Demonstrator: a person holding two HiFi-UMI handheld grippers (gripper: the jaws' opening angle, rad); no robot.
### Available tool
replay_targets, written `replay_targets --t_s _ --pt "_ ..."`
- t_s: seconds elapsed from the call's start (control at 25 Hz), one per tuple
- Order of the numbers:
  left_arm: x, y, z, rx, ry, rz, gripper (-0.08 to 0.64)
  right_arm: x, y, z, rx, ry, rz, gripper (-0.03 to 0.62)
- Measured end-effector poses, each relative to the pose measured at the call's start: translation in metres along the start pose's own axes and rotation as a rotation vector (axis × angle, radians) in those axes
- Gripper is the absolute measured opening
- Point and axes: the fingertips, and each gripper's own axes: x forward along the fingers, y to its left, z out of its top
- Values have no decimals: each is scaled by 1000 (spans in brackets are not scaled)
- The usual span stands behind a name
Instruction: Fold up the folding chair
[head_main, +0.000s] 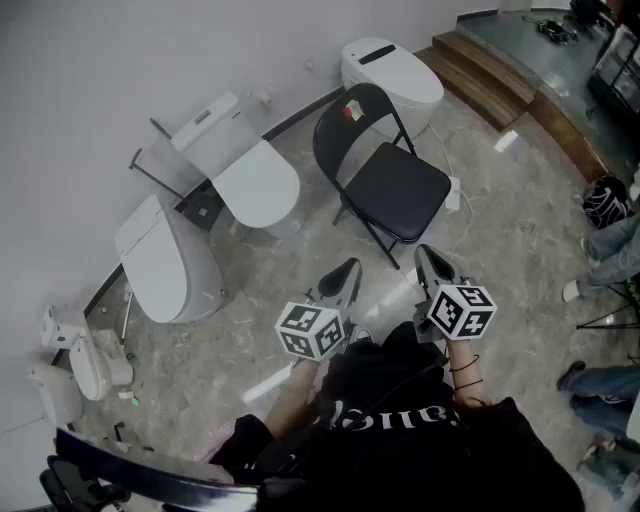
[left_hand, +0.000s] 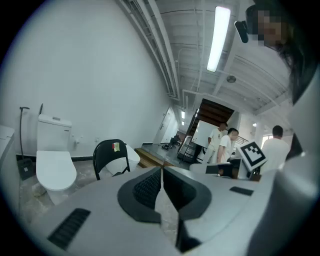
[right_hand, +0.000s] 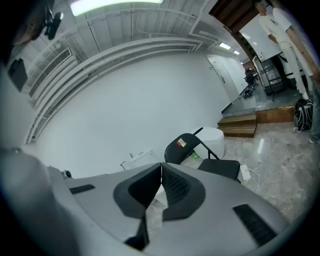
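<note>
**Black folding chair open on the floor, both grippers closed and empty**

The black metal folding chair (head_main: 398, 188) stands unfolded on the pale marble-pattern floor (head_main: 500, 270). Its padded seat is level, and its curved backrest carries a small coloured sticker (head_main: 350, 111) and faces the white wall (head_main: 120, 60). Just behind the backrest sits a white oval tankless toilet (head_main: 395, 68). To the chair's left are a white toilet with a square tank (head_main: 250, 182) and a third white toilet body (head_main: 165, 262) nearer the person. Brown wooden steps (head_main: 480, 75) rise beyond the chair on the right.

The left gripper (head_main: 348, 272) and the right gripper (head_main: 428, 260) point toward the chair's front edge, near it but apart from it. Each gripper's jaws are pressed together with nothing between them.
</note>
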Motion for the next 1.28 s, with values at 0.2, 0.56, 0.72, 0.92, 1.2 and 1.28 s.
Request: replay_targets --t_s 0.2,0.56,0.72,0.92,1.2,1.28 --pt "16 4 -8 -16 15 -20 17 1 -13 -8 8 12 -23 14" --pt "77 9 -5 -22 52 -49 17 24 -61 9 36 18 -61 14" --pt "115 13 8 -22 44 -64 17 52 -94 31 57 18 -52 14" --pt "180 30 44 -62 1 -80 17 106 -119 76 16 26 56 14" --pt "276 41 66 -103 42 -59 17 168 -168 118 5 93 134 14" --pt "293 45 69 -128 48 -60 15 183 -180 122 17 113 147 14"
